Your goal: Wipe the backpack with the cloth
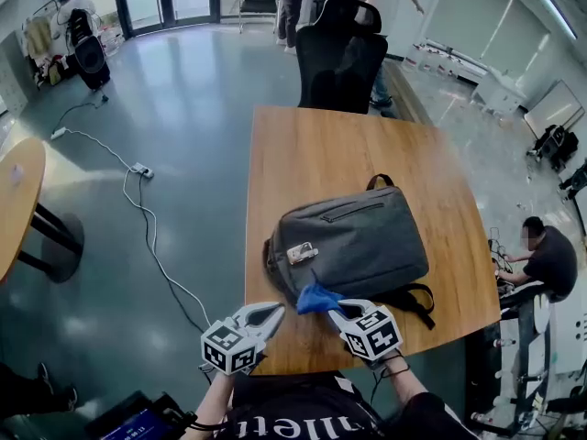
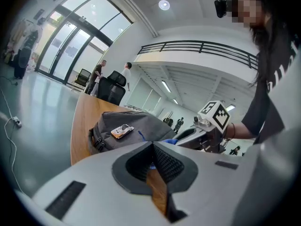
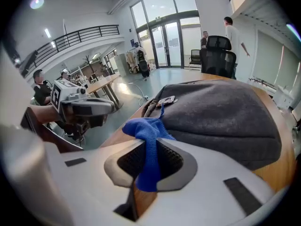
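Note:
A grey backpack (image 1: 353, 241) lies flat on the wooden table (image 1: 339, 145), with a small tag (image 1: 302, 252) on its near-left part. My right gripper (image 1: 335, 307) is shut on a blue cloth (image 1: 318, 298), which touches the backpack's near edge. In the right gripper view the cloth (image 3: 148, 135) bunches up out of the closed jaws in front of the backpack (image 3: 221, 117). My left gripper (image 1: 273, 315) hovers at the table's near edge, left of the cloth, shut with nothing in it. From the left gripper view the backpack (image 2: 127, 126) lies ahead and the right gripper (image 2: 186, 136) is at the right.
A black office chair (image 1: 339, 58) stands at the table's far end. On the floor to the left are a round table (image 1: 18, 200) and a power strip (image 1: 140, 170) with its cable. A person (image 1: 548, 255) sits at the right; others stand at the back.

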`<state>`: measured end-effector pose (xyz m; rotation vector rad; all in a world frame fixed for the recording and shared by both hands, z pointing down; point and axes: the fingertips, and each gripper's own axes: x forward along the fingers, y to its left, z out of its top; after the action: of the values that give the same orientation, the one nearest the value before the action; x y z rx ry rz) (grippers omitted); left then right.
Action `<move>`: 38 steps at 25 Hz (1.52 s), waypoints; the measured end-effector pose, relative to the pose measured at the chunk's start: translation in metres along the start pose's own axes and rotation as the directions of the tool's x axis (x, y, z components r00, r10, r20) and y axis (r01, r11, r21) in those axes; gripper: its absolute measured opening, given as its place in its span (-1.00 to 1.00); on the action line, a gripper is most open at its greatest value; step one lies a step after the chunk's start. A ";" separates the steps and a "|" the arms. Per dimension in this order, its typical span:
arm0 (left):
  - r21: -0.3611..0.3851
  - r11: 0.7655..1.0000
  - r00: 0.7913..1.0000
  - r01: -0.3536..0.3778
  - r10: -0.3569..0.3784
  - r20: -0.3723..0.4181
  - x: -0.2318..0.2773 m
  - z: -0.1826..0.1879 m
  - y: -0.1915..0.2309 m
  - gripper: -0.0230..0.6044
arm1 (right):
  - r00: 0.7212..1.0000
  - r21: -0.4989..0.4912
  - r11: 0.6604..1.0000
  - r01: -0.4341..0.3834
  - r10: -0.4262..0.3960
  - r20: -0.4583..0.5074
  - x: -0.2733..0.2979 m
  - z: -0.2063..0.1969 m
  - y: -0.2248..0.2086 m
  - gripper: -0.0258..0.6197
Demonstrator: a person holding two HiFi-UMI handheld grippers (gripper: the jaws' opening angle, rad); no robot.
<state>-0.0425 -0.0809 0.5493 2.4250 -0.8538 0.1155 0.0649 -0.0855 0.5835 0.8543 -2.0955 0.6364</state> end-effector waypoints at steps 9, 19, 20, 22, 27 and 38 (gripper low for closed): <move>0.008 1.000 1.000 0.015 -0.015 -0.022 0.013 -0.001 -0.004 -0.93 | 0.981 -0.147 0.984 0.101 -0.074 0.179 -0.006 0.130 -0.054 -0.73; -0.009 0.999 0.999 -0.042 0.042 -0.007 -0.003 0.002 0.011 -0.93 | 0.971 -0.195 0.956 0.221 -0.197 0.136 0.051 0.218 -0.125 -0.73; -0.012 0.999 0.999 -0.050 0.050 -0.003 -0.004 0.002 0.014 -0.93 | 0.971 -0.184 0.957 0.223 -0.203 0.125 0.056 0.216 -0.130 -0.73; -0.019 0.998 0.998 -0.064 0.064 0.005 -0.006 0.003 0.017 -0.93 | 0.973 -0.160 0.963 0.218 -0.201 0.112 0.059 0.209 -0.132 -0.73; -0.021 0.997 0.997 -0.073 0.073 0.017 -0.003 0.006 0.015 -0.93 | 0.979 -0.141 0.974 0.176 -0.159 0.124 0.046 0.185 -0.119 -0.73; -0.007 1.000 1.000 -0.012 0.012 -0.020 0.028 -0.001 -0.004 -0.93 | 0.990 -0.111 0.990 0.087 -0.073 0.120 0.000 0.076 -0.069 -0.73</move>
<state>-0.0181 -0.0935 0.5554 2.4085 -0.8583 0.1410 0.0811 -0.1811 0.5500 0.9230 -2.1660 0.4272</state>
